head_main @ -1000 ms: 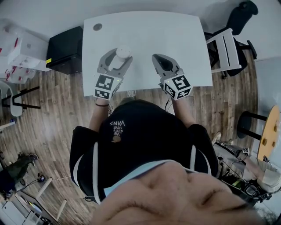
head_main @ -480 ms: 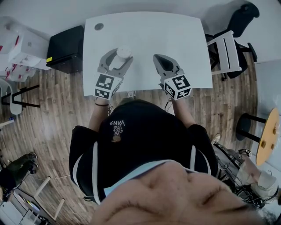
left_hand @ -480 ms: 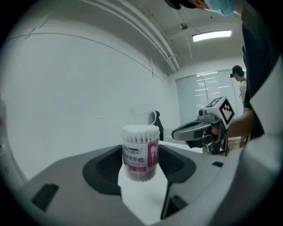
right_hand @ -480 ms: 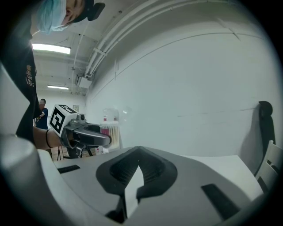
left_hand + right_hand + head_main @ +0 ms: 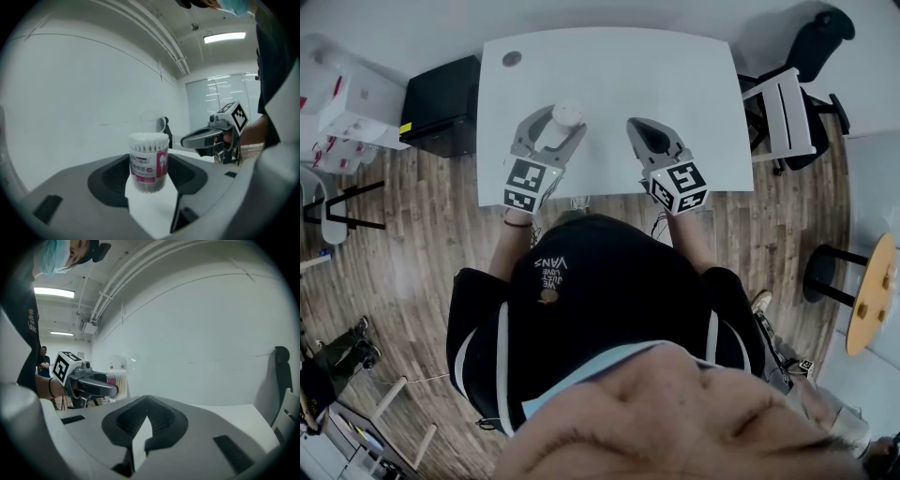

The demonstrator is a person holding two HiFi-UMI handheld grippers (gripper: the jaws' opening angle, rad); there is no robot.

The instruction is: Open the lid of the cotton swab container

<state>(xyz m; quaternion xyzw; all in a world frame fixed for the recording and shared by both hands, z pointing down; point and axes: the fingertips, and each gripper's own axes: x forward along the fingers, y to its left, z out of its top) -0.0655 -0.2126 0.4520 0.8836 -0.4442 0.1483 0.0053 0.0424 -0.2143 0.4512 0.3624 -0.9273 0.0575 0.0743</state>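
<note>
The cotton swab container (image 5: 567,113) stands upright on the white table (image 5: 675,66), between the fingertips of my left gripper (image 5: 562,119). In the left gripper view the container (image 5: 149,161) shows a pink label and packed white swab tips, and fills the gap between the dark pads of the left gripper (image 5: 150,187), which is shut on it. Its clear lid (image 5: 152,121) stands flipped up behind the swabs. My right gripper (image 5: 634,123) rests to the right of the container, apart from it, shut with nothing in its jaws (image 5: 142,420). From the right gripper view the container (image 5: 117,380) sits behind the left gripper (image 5: 110,390).
A dark round grommet (image 5: 512,58) sits near the table's far left corner. A black cabinet (image 5: 441,108) stands left of the table, a chair (image 5: 787,103) to its right. The table's near edge runs just under both grippers.
</note>
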